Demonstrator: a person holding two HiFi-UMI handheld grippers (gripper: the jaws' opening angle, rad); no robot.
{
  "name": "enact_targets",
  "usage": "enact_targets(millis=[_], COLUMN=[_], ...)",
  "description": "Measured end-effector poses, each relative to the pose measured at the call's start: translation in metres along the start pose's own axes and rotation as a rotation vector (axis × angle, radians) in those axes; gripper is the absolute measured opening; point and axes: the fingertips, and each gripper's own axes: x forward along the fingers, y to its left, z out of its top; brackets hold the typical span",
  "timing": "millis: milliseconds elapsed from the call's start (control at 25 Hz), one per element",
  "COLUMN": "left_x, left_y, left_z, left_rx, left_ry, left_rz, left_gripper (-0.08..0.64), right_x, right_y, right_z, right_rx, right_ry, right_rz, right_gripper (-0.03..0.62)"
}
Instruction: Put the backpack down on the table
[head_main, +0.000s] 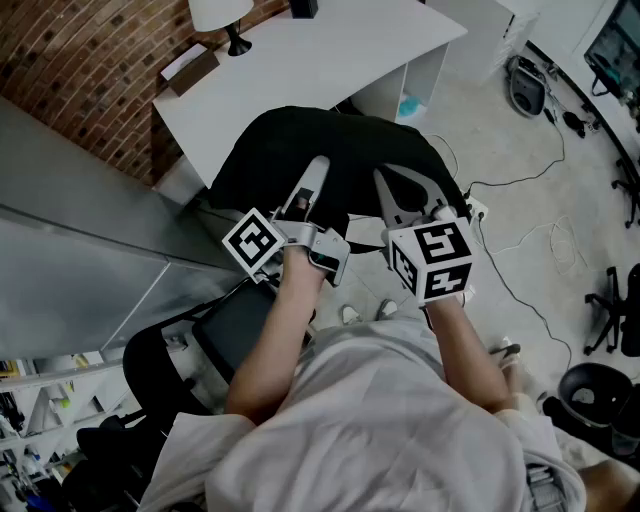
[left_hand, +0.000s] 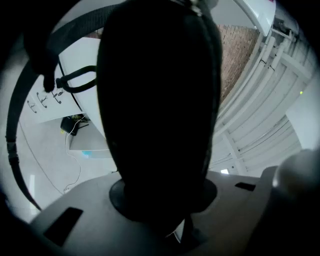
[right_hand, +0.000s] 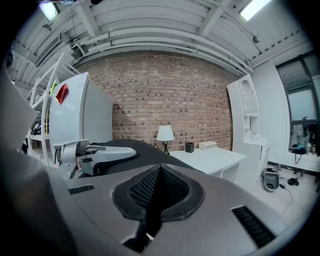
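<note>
Backpack (head_main: 330, 150) looks soft and saggy, fairly light I'd guess, so grab a thick top fold like the left gripper's (head_main: 312, 178) jaws do; right gripper's (head_main: 405, 195) jaws sit closed, seemingly empty.

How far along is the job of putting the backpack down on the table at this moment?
Done: the backpack is lifted, its strap hanging free above the floor. In hand: the left gripper is clamped on its black bulk and the right gripper looks shut on a thin fold, holding it at the near edge of the white table. Left: carry it over the tabletop, set it down, let go.
</note>
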Motion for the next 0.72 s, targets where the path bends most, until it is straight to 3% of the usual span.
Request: enact_targets(millis=[400,720], left_x=[0.01,0.047], left_y=[0.011,0.031], left_z=[0.008,0.009], left_rx=[-0.02,-0.044], left_ry=[0.002,0.012], left_rz=[0.012,0.031], left_gripper=[0.106,0.106], right_x=[0.01,0.028], right_y=[-0.01,-0.047], right_z=[-0.001,-0.007], right_rx=[0.023,0.055], right_ry=[0.0,0.011], right_rz=[-0.023,-0.045], right_gripper=[0.002,0.002])
